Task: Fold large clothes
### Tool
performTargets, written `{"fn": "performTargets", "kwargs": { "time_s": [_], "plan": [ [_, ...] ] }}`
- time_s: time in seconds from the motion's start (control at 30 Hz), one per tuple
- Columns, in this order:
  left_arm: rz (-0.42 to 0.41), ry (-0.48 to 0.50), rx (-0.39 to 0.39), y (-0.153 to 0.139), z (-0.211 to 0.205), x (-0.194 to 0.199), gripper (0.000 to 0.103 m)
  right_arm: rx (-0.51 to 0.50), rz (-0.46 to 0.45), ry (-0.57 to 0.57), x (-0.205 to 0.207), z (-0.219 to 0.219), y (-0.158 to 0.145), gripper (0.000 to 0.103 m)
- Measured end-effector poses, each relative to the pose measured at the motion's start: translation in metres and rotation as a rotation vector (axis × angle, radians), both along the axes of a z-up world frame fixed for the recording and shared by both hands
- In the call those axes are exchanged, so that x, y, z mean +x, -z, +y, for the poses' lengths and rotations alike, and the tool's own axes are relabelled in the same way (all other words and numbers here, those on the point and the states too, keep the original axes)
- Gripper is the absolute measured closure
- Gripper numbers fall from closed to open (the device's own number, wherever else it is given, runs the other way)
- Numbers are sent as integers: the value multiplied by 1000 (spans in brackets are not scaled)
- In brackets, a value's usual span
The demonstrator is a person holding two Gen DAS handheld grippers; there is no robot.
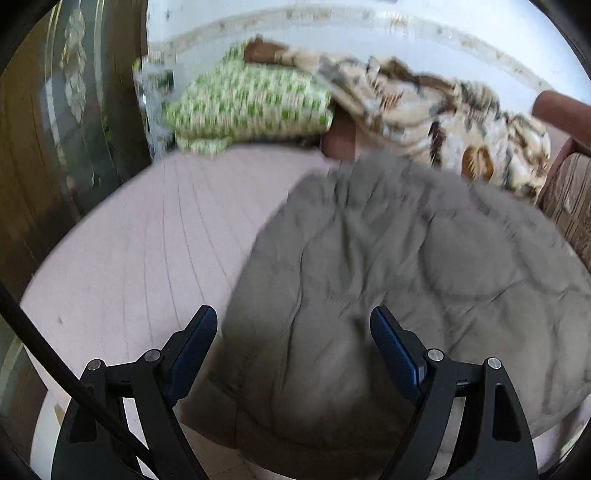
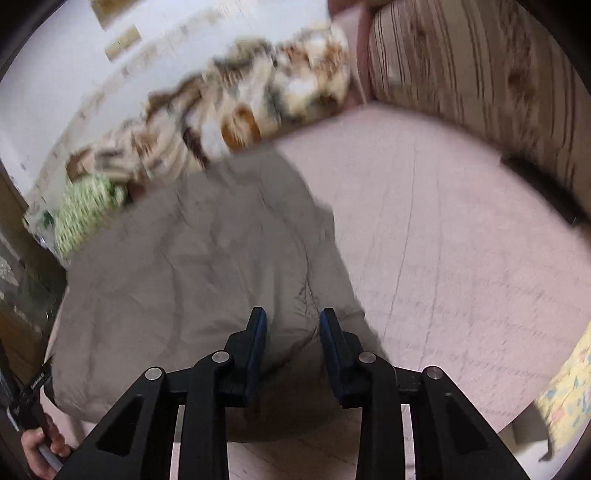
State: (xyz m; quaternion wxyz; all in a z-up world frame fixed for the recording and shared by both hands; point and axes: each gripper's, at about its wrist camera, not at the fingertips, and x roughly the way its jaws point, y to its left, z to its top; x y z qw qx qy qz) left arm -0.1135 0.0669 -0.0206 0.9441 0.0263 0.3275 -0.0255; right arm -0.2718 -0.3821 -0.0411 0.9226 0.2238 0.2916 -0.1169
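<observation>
Soft, even daylight fills both views, bright on the white wall [image 1: 369,33] beyond the far edge of the bed [image 1: 147,236] and free of hard shadows or glare, though the grey garment [image 1: 388,258] darkens to a dim shade at the bed's near edge beneath each tool. Motion blur smears nearly everything, worst on the patterned blanket [image 2: 229,110] and the green-checked cloth [image 1: 243,99] at the bed's far edge, while the black tool frames stay sharp. Fisheye distortion bows the bed's edges into curves, and a black vignette cuts off the corners of each view.
</observation>
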Motion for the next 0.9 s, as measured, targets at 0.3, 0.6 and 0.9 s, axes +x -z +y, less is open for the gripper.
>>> {"fn": "performTargets", "kwargs": {
  "time_s": [0.3,0.6,0.9],
  "plan": [
    [47,135,28,-52,-70,74,18,-91,-27,-192,83,56,-49,67],
    [407,230,147,20,-130,163,18,-156,224,-278,178,77,-9,51],
    [345,200,63,6,-116,146,17,-137,189,-249,172,70,-9,50]
  ]
}}
